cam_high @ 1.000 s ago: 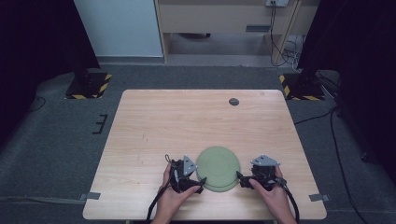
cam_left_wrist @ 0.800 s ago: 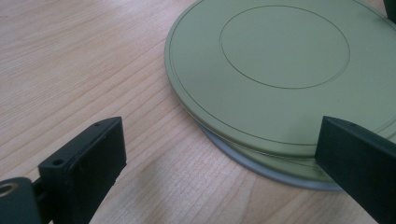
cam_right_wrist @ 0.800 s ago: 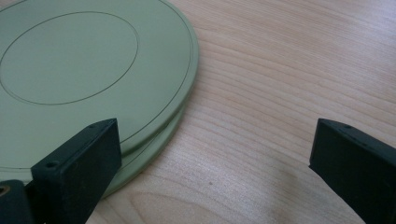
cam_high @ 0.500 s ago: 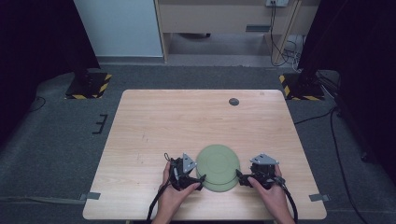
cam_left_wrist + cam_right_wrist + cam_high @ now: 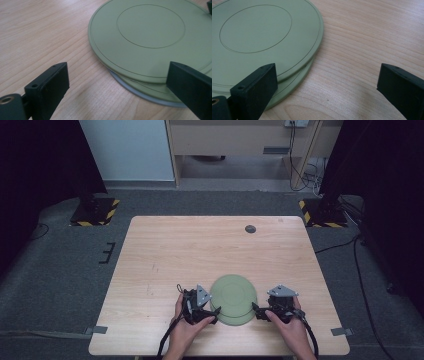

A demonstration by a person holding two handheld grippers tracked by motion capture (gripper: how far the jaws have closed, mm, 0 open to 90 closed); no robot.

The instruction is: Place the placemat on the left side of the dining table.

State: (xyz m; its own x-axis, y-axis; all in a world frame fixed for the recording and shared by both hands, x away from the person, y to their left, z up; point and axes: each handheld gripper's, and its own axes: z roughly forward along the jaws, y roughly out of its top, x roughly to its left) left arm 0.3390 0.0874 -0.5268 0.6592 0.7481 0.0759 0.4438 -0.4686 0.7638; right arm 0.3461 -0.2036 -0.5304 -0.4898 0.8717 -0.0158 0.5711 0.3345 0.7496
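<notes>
Two green plates (image 5: 233,299) lie stacked near the front edge of the wooden bench (image 5: 200,250), roughly midway along that edge. The upper plate (image 5: 150,37) sits slightly off-centre on the lower plate (image 5: 150,93), so a crescent of the lower one, with a greyish rim, shows beneath it on the side facing the person. Both plates lie flat, and each has a thin circle inscribed on its face.

The left claw (image 5: 210,312) rests just beside the stack's left edge, held in the person's left hand (image 5: 185,330). Its jaws stand wide apart and hold nothing; in the left gripper view one jaw is over bare wood away from the plates, and the other overlaps the rim of the stack, though whether it touches cannot be told.

The right claw (image 5: 257,311) sits just beside the stack's right edge, held in the right hand (image 5: 290,327). Its jaws are also spread wide and empty; in the right gripper view one jaw stands in front of the plates' rim and the other well off over the wood.

A small dark round disc (image 5: 250,228) lies far from the plates, near the bench's back edge.
</notes>
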